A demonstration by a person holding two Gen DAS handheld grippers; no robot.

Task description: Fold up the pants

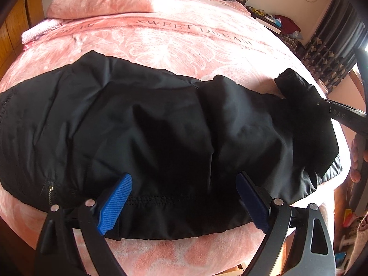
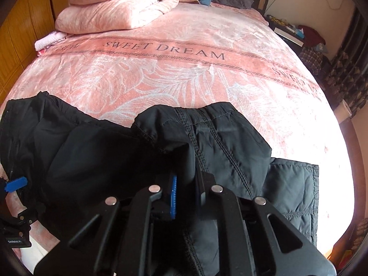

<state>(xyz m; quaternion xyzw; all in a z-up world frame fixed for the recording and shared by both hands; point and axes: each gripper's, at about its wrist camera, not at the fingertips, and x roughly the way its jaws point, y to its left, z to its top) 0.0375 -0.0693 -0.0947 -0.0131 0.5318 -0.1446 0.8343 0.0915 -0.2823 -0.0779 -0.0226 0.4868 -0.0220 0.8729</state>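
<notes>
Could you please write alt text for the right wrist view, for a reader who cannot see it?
The right gripper, seen from just behind, is shut on a raised fold of black pants lying across the near end of a pink bed. The blanket reads SWEET DREAM, and a pink quilt is piled at the far end.

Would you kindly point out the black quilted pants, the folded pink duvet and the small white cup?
black quilted pants [image 1: 142, 119]: left wrist view, middle of the fabric.
folded pink duvet [image 2: 110, 11]: right wrist view, its front fold.
small white cup [image 2: 344, 111]: right wrist view, its side.
</notes>
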